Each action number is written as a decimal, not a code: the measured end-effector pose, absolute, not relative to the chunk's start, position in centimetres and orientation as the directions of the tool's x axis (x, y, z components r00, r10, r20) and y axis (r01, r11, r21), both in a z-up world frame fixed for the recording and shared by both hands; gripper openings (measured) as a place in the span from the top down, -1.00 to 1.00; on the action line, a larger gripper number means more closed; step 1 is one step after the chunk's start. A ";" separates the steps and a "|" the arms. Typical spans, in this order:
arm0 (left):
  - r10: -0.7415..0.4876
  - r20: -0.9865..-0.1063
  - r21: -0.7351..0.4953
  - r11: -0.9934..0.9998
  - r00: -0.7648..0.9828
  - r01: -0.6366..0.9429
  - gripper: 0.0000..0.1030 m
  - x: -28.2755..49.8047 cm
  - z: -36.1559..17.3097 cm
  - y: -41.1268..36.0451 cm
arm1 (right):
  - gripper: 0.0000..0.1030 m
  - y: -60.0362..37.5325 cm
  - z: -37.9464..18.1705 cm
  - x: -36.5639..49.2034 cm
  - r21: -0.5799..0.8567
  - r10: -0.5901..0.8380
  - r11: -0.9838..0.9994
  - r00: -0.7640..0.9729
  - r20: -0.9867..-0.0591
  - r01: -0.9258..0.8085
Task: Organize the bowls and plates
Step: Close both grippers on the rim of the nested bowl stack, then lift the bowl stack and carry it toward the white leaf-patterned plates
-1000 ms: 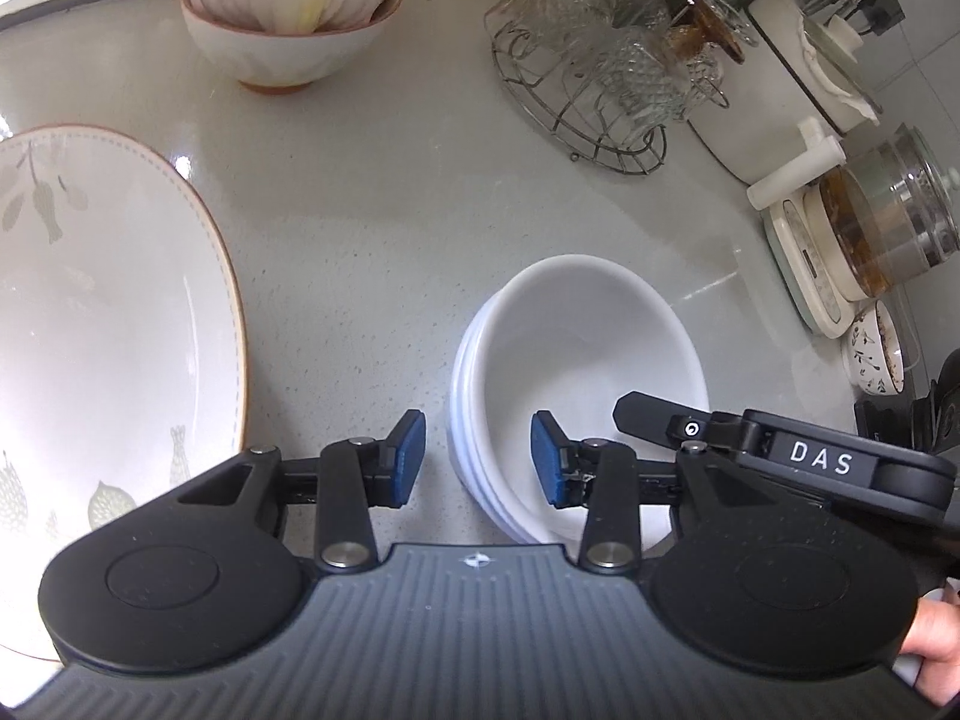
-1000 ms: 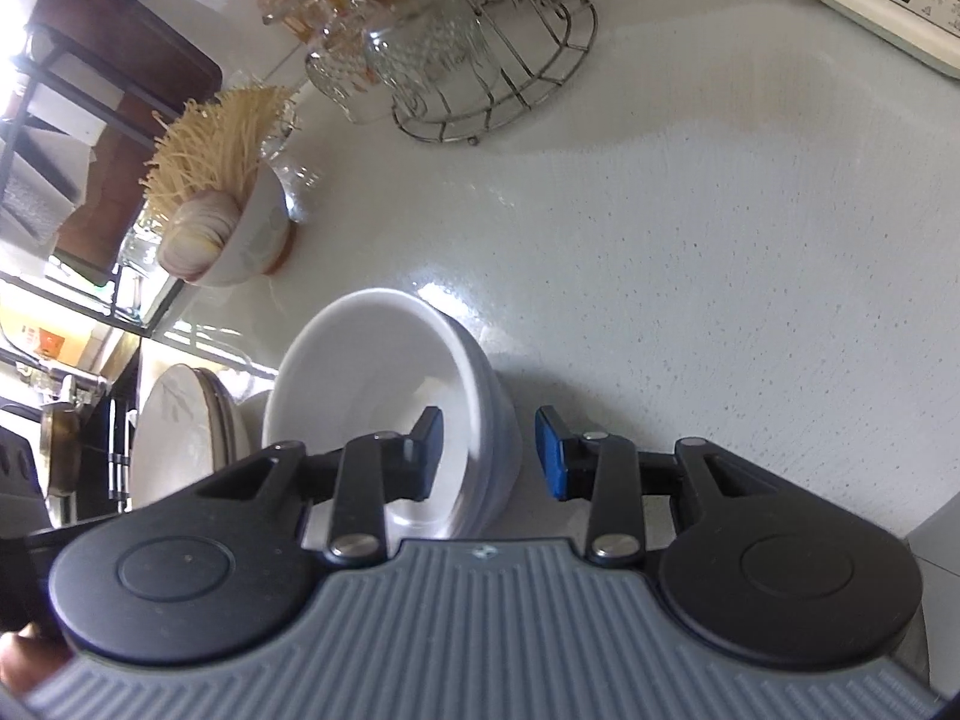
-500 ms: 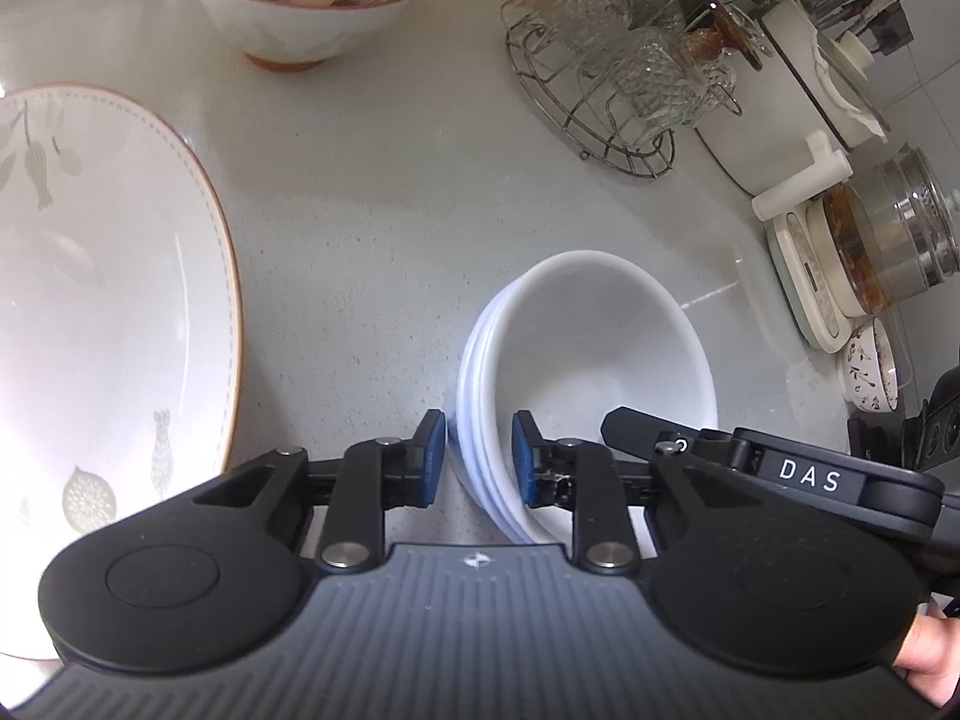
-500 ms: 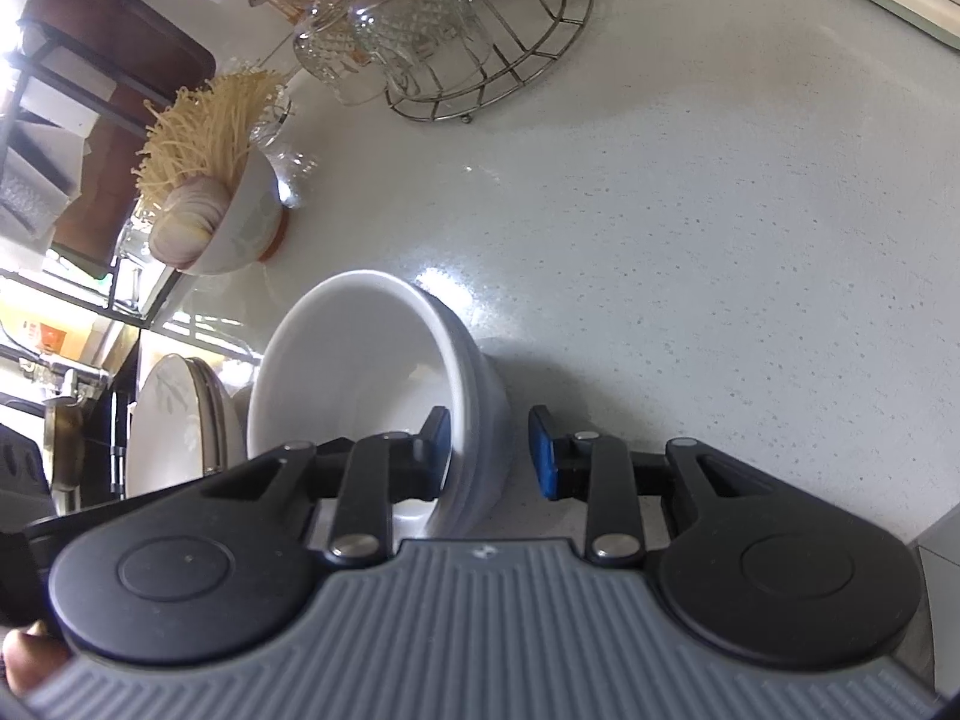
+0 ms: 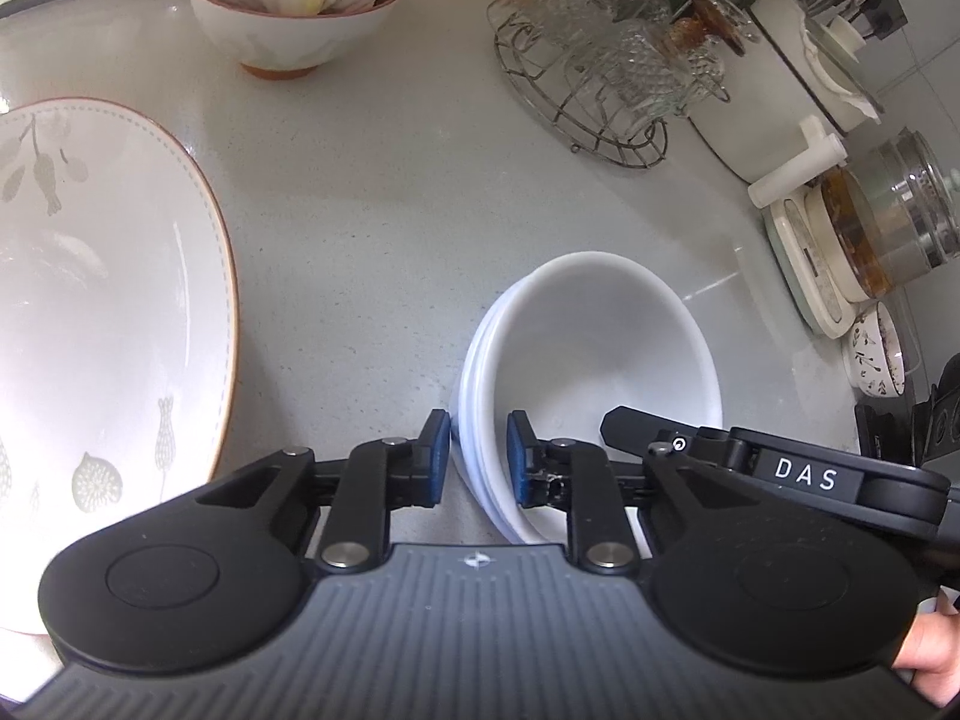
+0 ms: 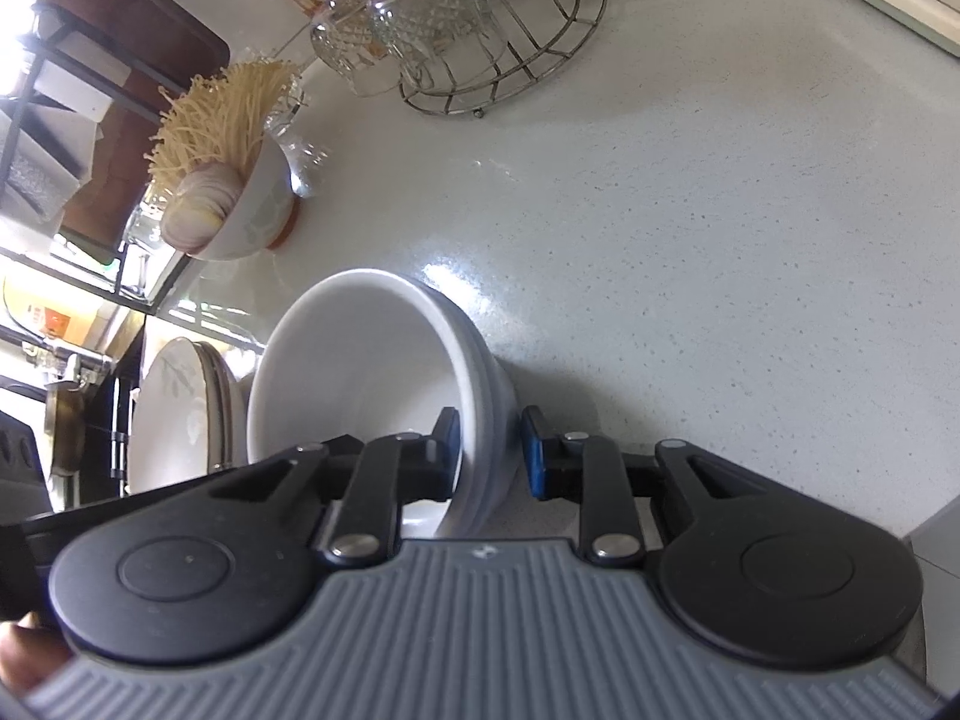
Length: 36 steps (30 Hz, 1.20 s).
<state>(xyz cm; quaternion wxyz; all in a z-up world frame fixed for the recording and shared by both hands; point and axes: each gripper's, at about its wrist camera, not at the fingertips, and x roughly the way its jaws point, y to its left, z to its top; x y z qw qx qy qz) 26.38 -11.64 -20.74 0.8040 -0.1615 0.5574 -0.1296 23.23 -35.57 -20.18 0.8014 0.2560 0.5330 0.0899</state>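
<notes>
Both grippers, left gripper (image 5: 477, 459) and right gripper (image 6: 491, 453), have jaws closing narrowly on the stacked white bowls' (image 5: 591, 360) rims.

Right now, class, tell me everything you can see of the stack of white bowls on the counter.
The stack of white bowls is plain, glossy, ceramic-looking; three nested rims show. It sits upright on the speckled grey counter, empty, to the right of the patterned plate. The left tongs straddle its left rim and the right tongs the opposite rim, one pad inside and one outside; both are closing on the wall.
</notes>
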 end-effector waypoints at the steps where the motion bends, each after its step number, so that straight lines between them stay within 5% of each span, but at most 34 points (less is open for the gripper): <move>1: -0.389 -0.854 -0.405 0.914 0.346 0.029 0.54 26.3 -20.6 -11.7 | 0.52 -35.6 -20.0 23.1 0.506 0.416 0.853 0.419 -0.807 0.127; 36: -0.415 -0.812 -0.376 0.910 0.411 0.175 0.54 22.3 -12.9 -11.3 | 0.51 -35.4 -12.2 18.3 0.528 0.362 0.839 0.590 -0.722 0.132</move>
